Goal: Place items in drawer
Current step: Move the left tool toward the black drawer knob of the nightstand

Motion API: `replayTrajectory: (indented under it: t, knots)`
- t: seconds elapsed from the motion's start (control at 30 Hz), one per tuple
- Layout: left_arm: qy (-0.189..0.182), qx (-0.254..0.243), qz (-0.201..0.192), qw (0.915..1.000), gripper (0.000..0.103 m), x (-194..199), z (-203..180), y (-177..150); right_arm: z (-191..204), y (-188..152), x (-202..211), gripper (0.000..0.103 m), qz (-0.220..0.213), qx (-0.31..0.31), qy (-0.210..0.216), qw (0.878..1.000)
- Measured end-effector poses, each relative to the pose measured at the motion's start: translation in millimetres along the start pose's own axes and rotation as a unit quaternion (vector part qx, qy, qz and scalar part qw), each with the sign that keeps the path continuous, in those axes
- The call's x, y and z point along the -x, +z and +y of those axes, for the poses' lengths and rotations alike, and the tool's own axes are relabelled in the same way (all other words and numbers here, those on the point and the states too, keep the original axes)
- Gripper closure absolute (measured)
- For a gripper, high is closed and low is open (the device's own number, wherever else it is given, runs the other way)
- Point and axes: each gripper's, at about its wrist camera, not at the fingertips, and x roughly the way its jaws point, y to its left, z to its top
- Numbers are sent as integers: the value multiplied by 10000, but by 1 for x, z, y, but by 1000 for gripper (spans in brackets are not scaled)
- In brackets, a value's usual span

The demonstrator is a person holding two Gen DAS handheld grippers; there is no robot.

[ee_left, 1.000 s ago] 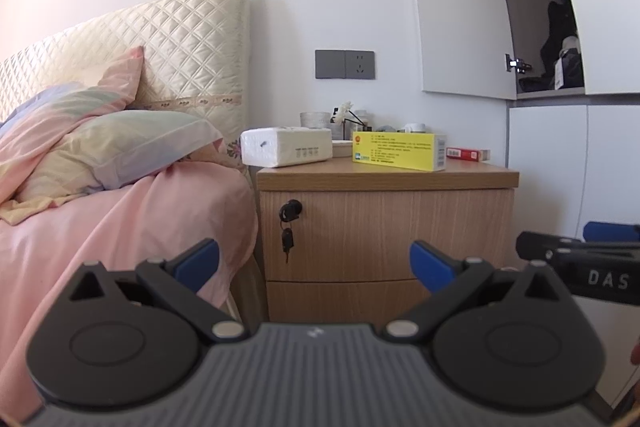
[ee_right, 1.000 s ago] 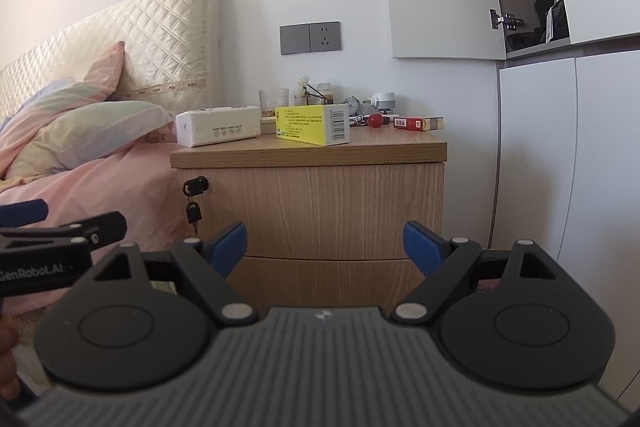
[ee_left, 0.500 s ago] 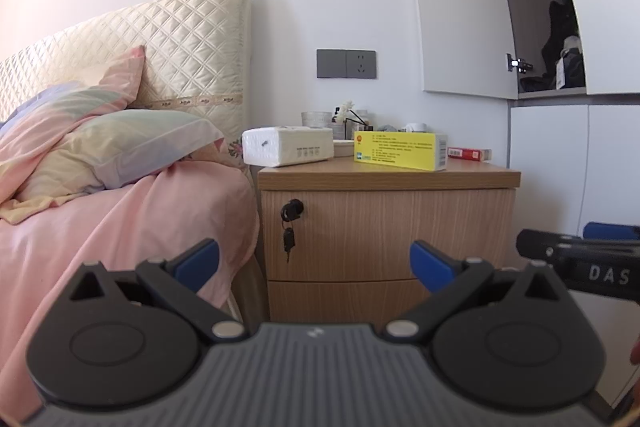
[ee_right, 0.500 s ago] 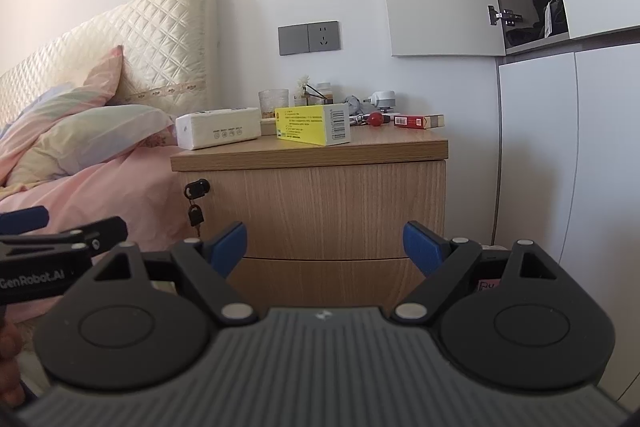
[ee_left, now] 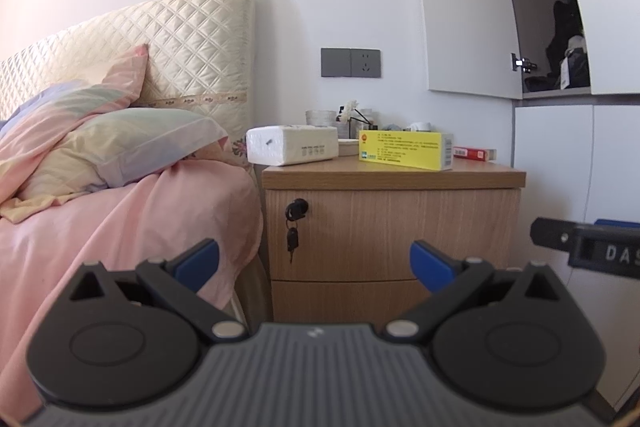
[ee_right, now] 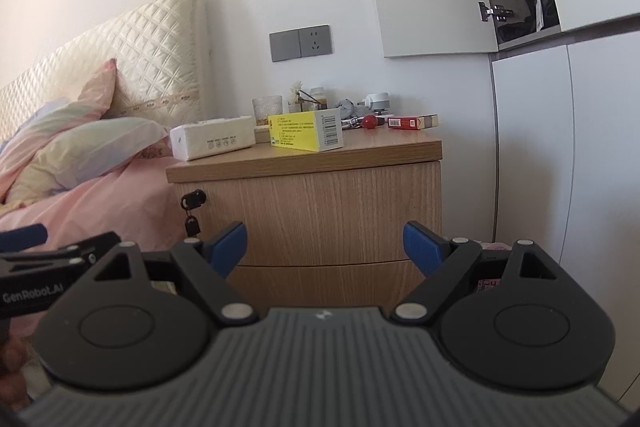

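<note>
A wooden nightstand [ee_left: 392, 227] [ee_right: 320, 211] stands beside the bed with its upper drawer [ee_left: 400, 233] [ee_right: 320, 215] shut and a key hanging from the lock [ee_left: 296, 211] [ee_right: 193, 201]. On its top lie a white tissue pack [ee_left: 292, 145] [ee_right: 214, 143], a yellow box [ee_left: 404, 150] [ee_right: 306, 130] and a red box [ee_left: 474, 153] [ee_right: 412, 122]. My left gripper [ee_left: 314, 259] is open and empty, some way in front of the drawers. My right gripper [ee_right: 324, 243] is open and empty too, facing the drawer fronts.
A bed with a pink cover [ee_left: 120, 227] and pillows [ee_left: 132, 143] lies to the left. White cupboard doors [ee_left: 560, 163] stand to the right. A glass [ee_right: 266, 109], a red ball [ee_right: 370, 121] and small clutter sit at the nightstand's back.
Both grippers have drifted slightly; the right wrist view has tilted and moved a little nearer the nightstand. Both stay open.
</note>
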Motion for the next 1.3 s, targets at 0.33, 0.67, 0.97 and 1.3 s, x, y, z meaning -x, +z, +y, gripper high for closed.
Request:
replayTrajectory:
  t: [0.33,0.67,0.97,1.3]
  knots:
    - [296,-91,-88,9995,1,-36,9,12,-31,42,-17,16,288,-952,224,9948]
    - [583,-23,-179,9981,1,-79,17,34,-14,90,-31,16,116,24,557,9984]
    - [214,-383,-743,9963,0,-100,24,43,-22,117,-34,16,99,396,551,9976]
    - [299,-559,-470,9969,0,-144,44,33,-48,134,-22,16,475,520,280,9971]
